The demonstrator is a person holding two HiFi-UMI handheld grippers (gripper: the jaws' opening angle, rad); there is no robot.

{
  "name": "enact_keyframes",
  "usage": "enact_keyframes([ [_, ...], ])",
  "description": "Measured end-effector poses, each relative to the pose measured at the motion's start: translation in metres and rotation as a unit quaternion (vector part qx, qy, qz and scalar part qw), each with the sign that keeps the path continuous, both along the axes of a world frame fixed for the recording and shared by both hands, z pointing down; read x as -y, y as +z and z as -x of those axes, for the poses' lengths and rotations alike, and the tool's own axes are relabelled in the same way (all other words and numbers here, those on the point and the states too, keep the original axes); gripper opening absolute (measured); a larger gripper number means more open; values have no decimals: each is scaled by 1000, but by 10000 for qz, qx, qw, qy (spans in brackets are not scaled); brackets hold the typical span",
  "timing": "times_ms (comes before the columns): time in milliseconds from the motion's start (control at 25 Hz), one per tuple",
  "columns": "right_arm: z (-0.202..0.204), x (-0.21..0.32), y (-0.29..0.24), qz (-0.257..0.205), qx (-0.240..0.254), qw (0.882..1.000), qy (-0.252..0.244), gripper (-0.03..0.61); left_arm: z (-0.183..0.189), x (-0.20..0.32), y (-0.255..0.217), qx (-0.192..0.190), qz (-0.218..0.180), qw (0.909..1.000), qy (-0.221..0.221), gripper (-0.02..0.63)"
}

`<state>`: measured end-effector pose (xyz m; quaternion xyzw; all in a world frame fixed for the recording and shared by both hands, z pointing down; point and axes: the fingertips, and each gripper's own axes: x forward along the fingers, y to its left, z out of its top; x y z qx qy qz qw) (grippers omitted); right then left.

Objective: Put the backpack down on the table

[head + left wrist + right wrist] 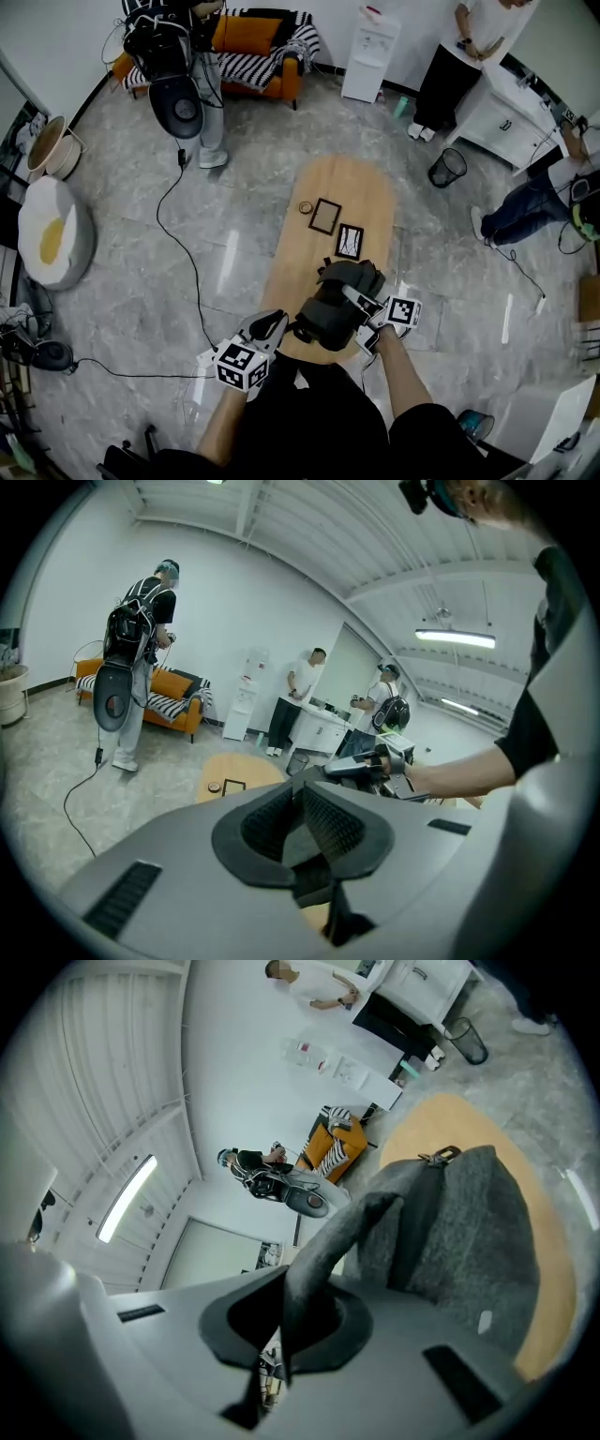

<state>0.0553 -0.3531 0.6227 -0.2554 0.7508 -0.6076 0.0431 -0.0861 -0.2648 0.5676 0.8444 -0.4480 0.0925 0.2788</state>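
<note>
Over the table point(352, 187), the right gripper point(283, 1330) pinches the backpack point(333, 317) strap point(361, 1227).

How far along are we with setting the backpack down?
Done: the backpack is over the near end of the table. In hand: the right gripper is clamped on its strap; whether the base touches the wood I cannot tell. Left: rest it fully and release. The left gripper is shut, empty.
</note>
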Motion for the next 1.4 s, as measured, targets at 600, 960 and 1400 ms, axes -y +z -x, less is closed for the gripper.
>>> enact_keyframes([
  [600,-9,-13,-7,-93,-734,9972,54,138,-29,9,0,-20,1,9982,597,44],
  [960,-1,-17,-11,-48,-843,9964,11,183,-44,9,7,-8,68,9966,819,44],
  [1400,53,2,-12,-131,-361,9992,-94,183,-73,14,31,74,35,9949,1001,46],
])
